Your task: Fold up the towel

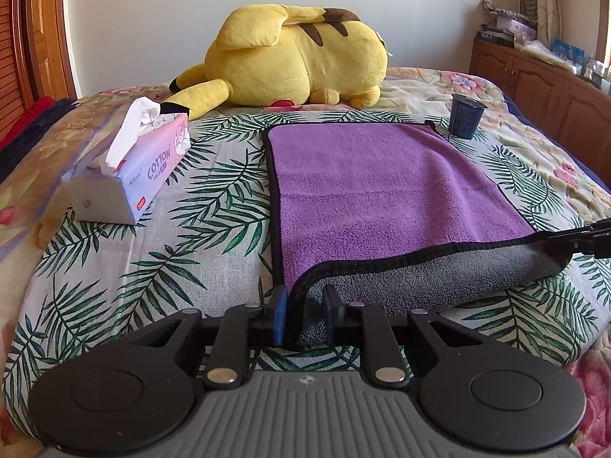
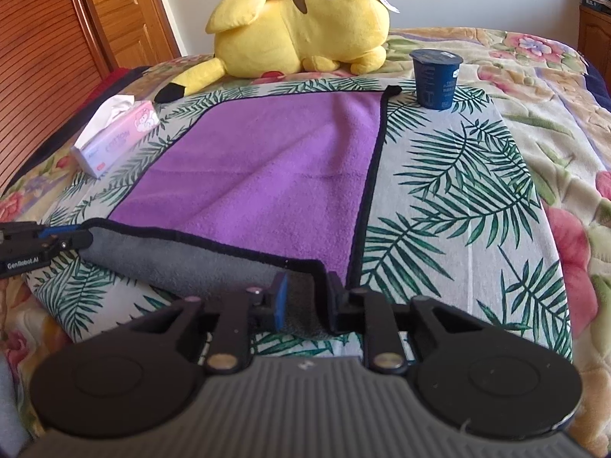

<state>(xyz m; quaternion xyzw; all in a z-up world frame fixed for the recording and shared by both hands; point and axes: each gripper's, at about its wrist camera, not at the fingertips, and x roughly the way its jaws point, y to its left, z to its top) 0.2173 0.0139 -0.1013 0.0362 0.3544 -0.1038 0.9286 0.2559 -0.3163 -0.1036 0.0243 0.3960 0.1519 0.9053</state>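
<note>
A purple towel (image 1: 374, 187) with black trim and a grey underside lies spread on the leaf-print cloth; it also shows in the right wrist view (image 2: 259, 168). Its near edge is lifted and curled over, grey side up. My left gripper (image 1: 304, 315) is shut on the towel's near left corner. My right gripper (image 2: 305, 305) is shut on the near right corner. Each gripper shows in the other's view, the right one (image 1: 580, 238) at the right edge, the left one (image 2: 42, 244) at the left edge.
A yellow plush toy (image 1: 298, 57) lies at the far side of the bed. A tissue pack (image 1: 130, 168) sits left of the towel. A dark blue cup (image 2: 435, 76) stands by the towel's far right corner. A wooden cabinet (image 1: 534, 76) stands at the right.
</note>
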